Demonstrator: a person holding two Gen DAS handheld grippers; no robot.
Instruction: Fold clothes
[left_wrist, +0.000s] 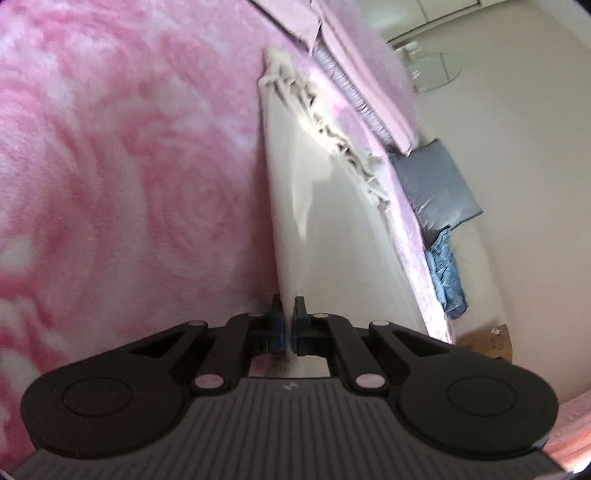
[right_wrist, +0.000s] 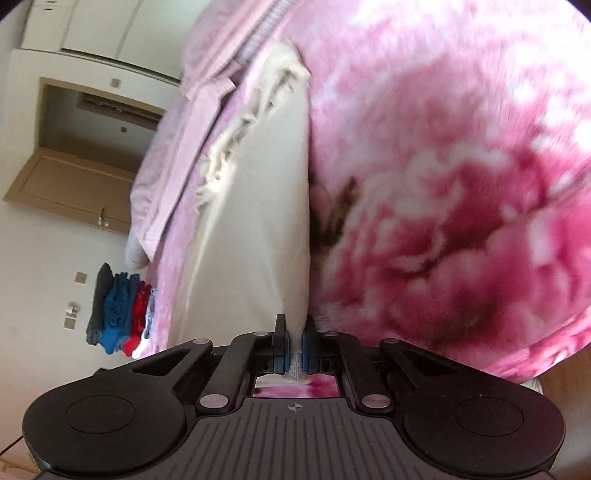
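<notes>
Both grippers are pinching the cream garment: your left gripper and right gripper are each clenching an edge, stretching it taut above the pink floral blanket (probably so the fold lands flat). It's hanging between them, its gathered, ruffled end trailing toward the bed's far side.

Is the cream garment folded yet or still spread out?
Spread out: the cream fabric garment stretches flat over the pink floral blanket, each gripper pinching one edge.
</notes>
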